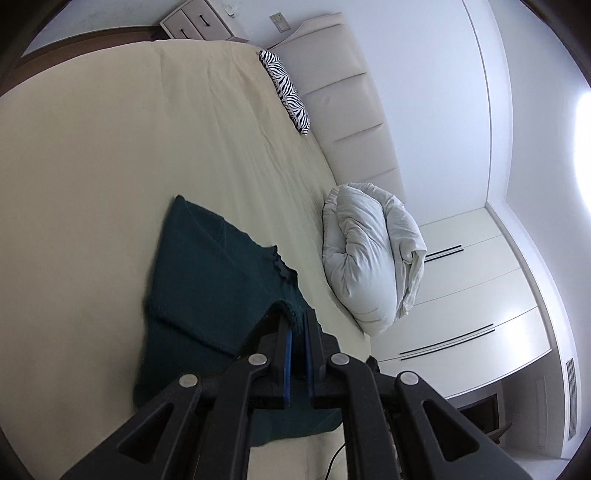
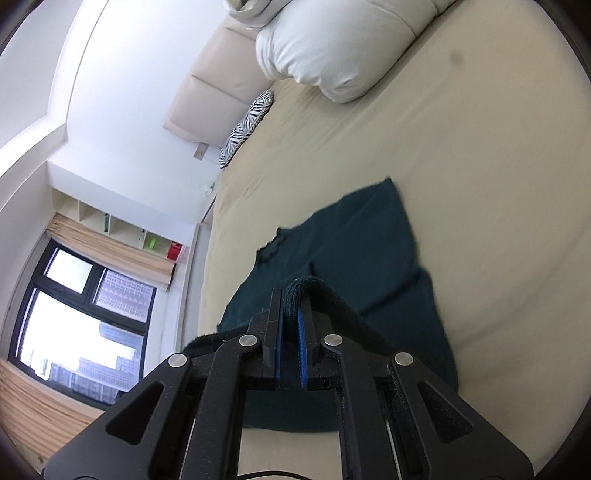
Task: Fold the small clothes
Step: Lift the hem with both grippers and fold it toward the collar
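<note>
A dark teal knitted garment lies on the cream bed sheet; it also shows in the right wrist view. My left gripper is shut on an edge of the garment, held slightly raised off the sheet. My right gripper is shut on another folded edge of the same garment, which bulges up between the blue pads. Part of the garment under both grippers is hidden.
A rolled white duvet lies by the padded headboard, with a zebra-striped pillow further along. A bedside drawer unit and white wardrobe stand beyond. A window shows in the right wrist view.
</note>
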`<state>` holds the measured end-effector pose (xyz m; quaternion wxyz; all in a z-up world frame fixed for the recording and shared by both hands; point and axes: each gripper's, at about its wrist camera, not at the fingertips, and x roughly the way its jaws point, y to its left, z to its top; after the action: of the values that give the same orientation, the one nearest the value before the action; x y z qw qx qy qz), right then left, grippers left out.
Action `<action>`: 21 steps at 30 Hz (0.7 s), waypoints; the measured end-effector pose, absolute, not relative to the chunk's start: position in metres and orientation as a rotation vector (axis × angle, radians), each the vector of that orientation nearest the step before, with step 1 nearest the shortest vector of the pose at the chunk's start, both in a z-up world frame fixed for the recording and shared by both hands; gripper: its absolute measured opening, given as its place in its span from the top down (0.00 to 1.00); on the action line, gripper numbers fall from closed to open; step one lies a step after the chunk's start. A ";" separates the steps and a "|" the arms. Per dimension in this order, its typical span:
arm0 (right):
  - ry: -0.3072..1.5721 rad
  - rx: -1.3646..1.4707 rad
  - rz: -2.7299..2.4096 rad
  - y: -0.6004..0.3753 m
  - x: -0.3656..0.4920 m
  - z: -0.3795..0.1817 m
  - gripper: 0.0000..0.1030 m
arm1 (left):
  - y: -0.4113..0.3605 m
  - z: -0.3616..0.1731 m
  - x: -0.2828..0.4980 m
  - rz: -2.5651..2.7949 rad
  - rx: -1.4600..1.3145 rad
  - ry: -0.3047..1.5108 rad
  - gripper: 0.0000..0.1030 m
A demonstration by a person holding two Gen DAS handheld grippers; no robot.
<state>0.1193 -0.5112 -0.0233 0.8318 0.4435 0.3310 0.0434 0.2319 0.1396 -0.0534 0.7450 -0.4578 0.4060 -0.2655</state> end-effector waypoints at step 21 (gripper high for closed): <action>0.817 0.895 -0.110 -0.543 0.320 -0.125 0.92 | 0.102 -0.139 0.382 -0.359 -0.948 0.968 0.85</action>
<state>0.3201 -0.5428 -0.1255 0.8206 0.4205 0.3836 -0.0518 0.3817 0.1025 -0.1391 0.7645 -0.4360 0.4451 -0.1653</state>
